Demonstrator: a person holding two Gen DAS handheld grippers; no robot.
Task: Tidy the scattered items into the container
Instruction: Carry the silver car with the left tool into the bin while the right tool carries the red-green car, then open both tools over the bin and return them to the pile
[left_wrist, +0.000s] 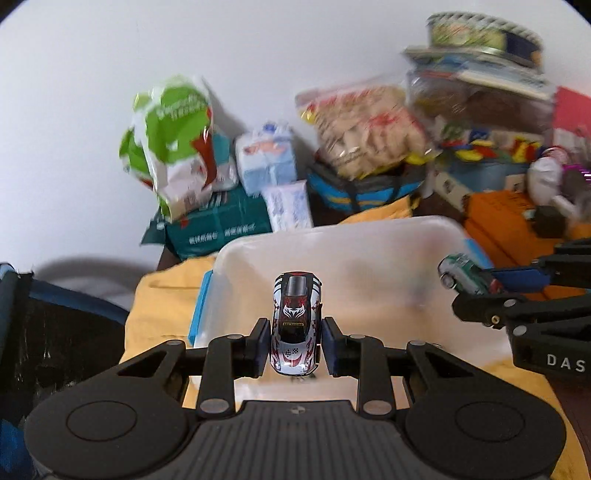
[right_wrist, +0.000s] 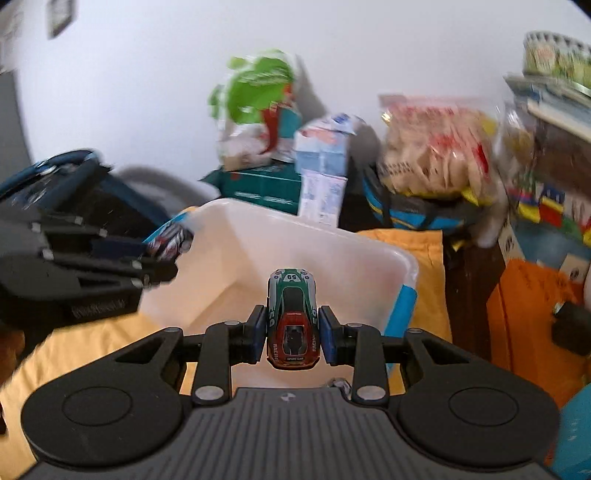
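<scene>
Clamping a silver toy car (left_wrist: 294, 325) between its pads, the left gripper (left_wrist: 295, 347) hangs over the white container (left_wrist: 369, 236). The right gripper (right_wrist: 292, 332), at 3 o'clock in the left view, is closed on a green-and-red toy car (right_wrist: 293, 317) above the same container, which rests on yellow cloth (right_wrist: 413, 243).

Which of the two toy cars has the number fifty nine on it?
The green and red car in the right gripper. The left gripper holds a silver and black car with no visible number.
</scene>
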